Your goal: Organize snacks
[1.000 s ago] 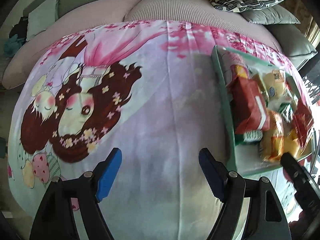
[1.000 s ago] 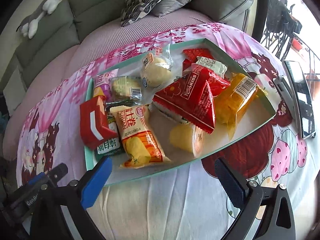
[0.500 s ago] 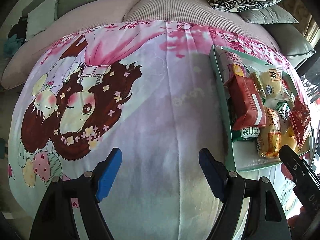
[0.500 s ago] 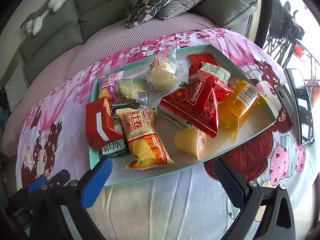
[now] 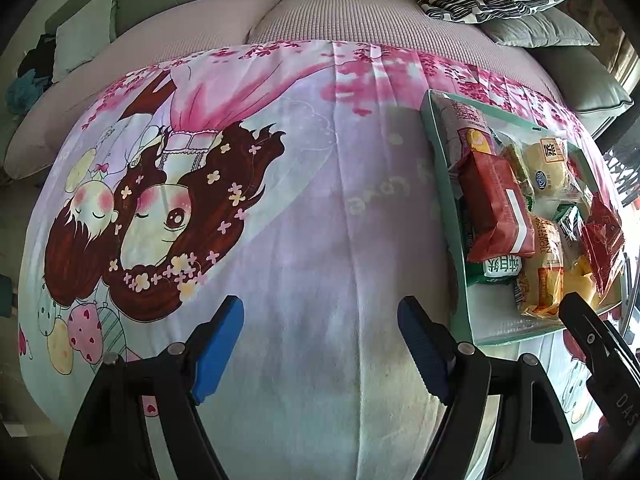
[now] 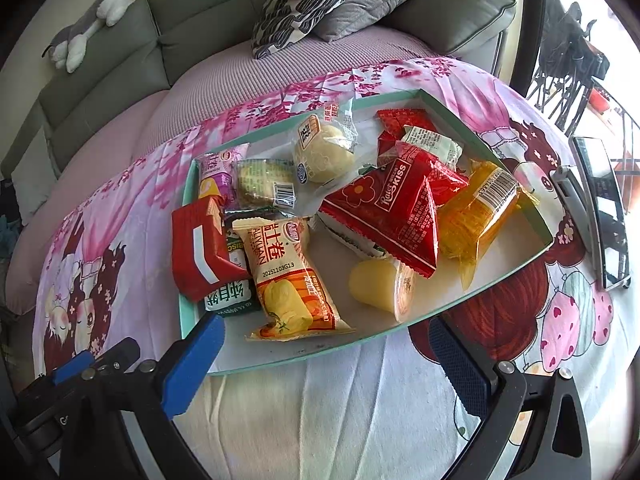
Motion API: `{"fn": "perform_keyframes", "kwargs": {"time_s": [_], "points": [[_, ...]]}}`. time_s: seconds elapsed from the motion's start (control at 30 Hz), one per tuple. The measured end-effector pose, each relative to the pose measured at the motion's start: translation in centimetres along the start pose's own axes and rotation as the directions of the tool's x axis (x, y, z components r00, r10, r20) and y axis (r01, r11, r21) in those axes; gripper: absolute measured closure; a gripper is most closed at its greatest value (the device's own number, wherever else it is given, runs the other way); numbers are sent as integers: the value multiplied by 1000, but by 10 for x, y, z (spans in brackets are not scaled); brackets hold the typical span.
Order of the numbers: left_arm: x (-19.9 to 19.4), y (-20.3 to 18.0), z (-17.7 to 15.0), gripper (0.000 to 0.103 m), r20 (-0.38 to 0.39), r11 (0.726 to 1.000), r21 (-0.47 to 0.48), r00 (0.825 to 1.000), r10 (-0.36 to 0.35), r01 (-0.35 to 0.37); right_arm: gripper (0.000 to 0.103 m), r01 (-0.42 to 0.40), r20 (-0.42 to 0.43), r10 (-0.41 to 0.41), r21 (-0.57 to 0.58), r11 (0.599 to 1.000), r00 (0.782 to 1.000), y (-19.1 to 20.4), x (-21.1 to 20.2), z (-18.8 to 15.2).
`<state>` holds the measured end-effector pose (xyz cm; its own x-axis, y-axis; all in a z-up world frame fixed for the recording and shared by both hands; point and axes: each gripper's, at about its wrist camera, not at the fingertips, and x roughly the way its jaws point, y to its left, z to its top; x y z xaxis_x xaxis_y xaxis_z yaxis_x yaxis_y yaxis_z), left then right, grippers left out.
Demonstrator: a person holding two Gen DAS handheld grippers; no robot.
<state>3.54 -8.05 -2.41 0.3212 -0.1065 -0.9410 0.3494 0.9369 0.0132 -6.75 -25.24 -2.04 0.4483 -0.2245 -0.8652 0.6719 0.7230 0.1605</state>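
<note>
The right gripper (image 6: 324, 356) with blue pads hangs just in front of the near edge of the shallow mint-green tray (image 6: 516, 164), its jaws spread wide and holding nothing. The left gripper (image 5: 320, 344) is also wide and empty, over the bare pink cartoon cloth (image 5: 304, 208) to the left of the tray.

All the snacks lie inside the tray in a loose, mixed heap. That could be snacks already gathered, or snacks waiting to be sorted, and the pictures do not say which. Any grab works best on a packet lying on top, pinched across its narrow side, and gently, since the wrappers are soft and slippery.

Nearest is the long orange and cream roll packet (image 6: 288, 280), flat on the tray floor. Just left of it the red box-shaped packet (image 6: 196, 252) rests on a green packet (image 6: 228, 300). To the right lies a small yellow cake in clear wrap (image 6: 380, 284). Further back the big red foil bag (image 6: 388, 216) leans on others, next to a see-through orange packet (image 6: 480, 212). At the far side sits a round pale bun in clear wrap (image 6: 324, 152)
</note>
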Motion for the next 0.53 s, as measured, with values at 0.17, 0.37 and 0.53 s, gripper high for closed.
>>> {"fn": "perform_keyframes", "kwargs": {"time_s": [0.17, 0.37, 0.53], "points": [[1, 0, 0, 23, -2, 1000, 0, 1000, 2, -2, 0, -1, 0, 1, 0, 1000, 1000, 1, 0, 0], [-2, 2, 0, 23, 20, 1000, -6, 1000, 4, -4, 0, 0, -2, 0, -1, 1000, 1000, 1, 0, 0], [-4, 1, 1, 23, 24, 1000, -7, 1000, -5, 5, 0, -3, -1, 3, -2, 1000, 1000, 1, 0, -1]]}}
